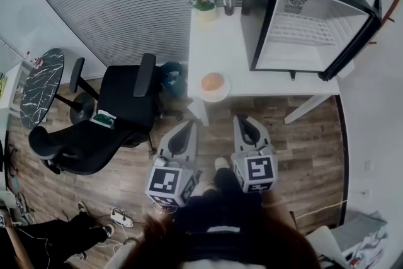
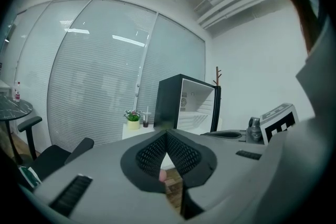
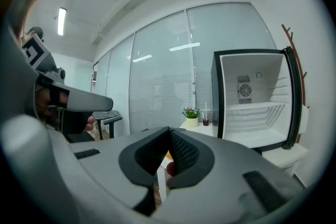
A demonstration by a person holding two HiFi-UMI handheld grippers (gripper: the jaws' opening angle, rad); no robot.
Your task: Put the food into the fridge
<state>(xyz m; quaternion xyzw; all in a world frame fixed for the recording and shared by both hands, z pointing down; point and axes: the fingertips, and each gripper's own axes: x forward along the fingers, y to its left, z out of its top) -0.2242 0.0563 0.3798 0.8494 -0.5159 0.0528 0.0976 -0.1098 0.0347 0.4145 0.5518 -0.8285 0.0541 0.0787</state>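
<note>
An orange round food item (image 1: 213, 80) lies on a white plate (image 1: 215, 95) at the near edge of the white table (image 1: 220, 47). The black mini fridge (image 1: 308, 16) stands on the table's right part, door swung open, white inside with empty shelves; it also shows in the left gripper view as the fridge (image 2: 189, 105) and in the right gripper view as the fridge (image 3: 257, 97). My left gripper (image 1: 190, 126) and right gripper (image 1: 242, 120) hover side by side over the wooden floor just short of the plate. Both are shut and hold nothing: left gripper (image 2: 167, 134), right gripper (image 3: 169, 130).
A black office chair (image 1: 119, 116) stands left of the table, close to my left gripper. A potted plant (image 1: 204, 3) and a cup with a straw (image 1: 228, 2) sit at the table's far edge. A round marble side table (image 1: 41, 85) is at far left; a power strip (image 1: 121, 217) lies on the floor.
</note>
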